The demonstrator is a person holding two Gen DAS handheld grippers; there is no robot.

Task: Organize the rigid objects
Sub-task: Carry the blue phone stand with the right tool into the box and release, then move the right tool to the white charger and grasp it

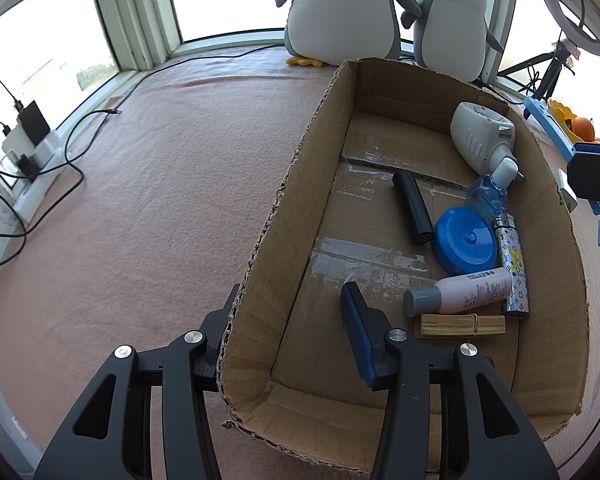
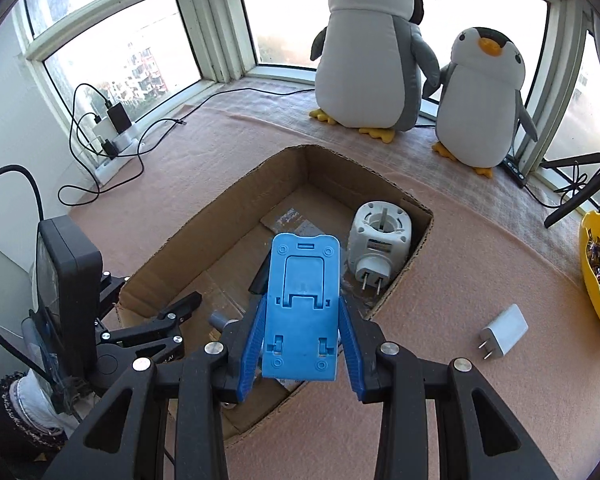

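My right gripper (image 2: pixel 302 299) is shut on a blue folding phone stand (image 2: pixel 302 304), held flat side up over the near right part of an open cardboard box (image 2: pixel 204 220). My left gripper (image 1: pixel 292 290) stands open astride the left wall of the box (image 1: pixel 284 208), one finger outside and one inside. Along the box's right side lie a white plug adapter (image 1: pixel 482 136), a black cylinder (image 1: pixel 414 208), a blue round lid (image 1: pixel 464 240), a patterned lighter (image 1: pixel 512 264), a white bottle with a grey cap (image 1: pixel 460 292) and a wooden clip (image 1: pixel 462 325).
A white charger (image 2: pixel 504 332) lies on the pink mat right of the box. A yellow bowl (image 2: pixel 596 280) sits at the far right edge. Two plush penguins (image 2: pixel 372 48) stand by the window. A power strip with cables (image 2: pixel 112 140) is at the back left.
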